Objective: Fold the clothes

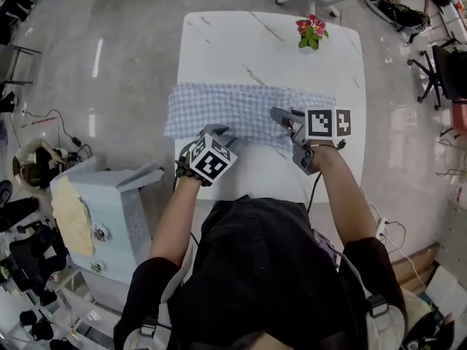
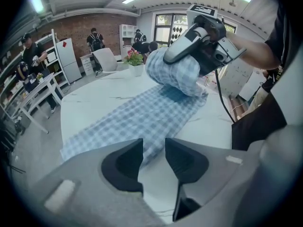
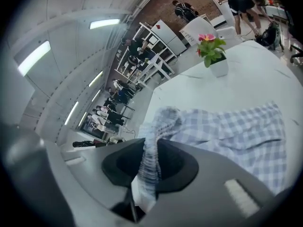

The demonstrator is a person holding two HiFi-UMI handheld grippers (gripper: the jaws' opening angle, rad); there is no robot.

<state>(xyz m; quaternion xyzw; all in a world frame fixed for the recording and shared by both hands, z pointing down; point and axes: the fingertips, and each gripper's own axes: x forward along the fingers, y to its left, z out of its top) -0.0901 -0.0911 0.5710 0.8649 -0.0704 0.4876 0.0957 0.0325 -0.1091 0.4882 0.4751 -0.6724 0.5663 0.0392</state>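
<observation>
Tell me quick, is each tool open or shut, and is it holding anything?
Left tool: open, nothing pinched; the checked cloth lies just ahead of it.
Right tool: shut on the checked cloth, a bunched fold between its jaws.

Blue checked cloth (image 1: 241, 111) (one end bunched)

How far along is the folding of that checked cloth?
Seemingly partway. The checked cloth lies as a long strip across the table. The right claw pinches its bunched end, lifted; the left claw stands open at the near edge. Folding it shorter remains.
</observation>
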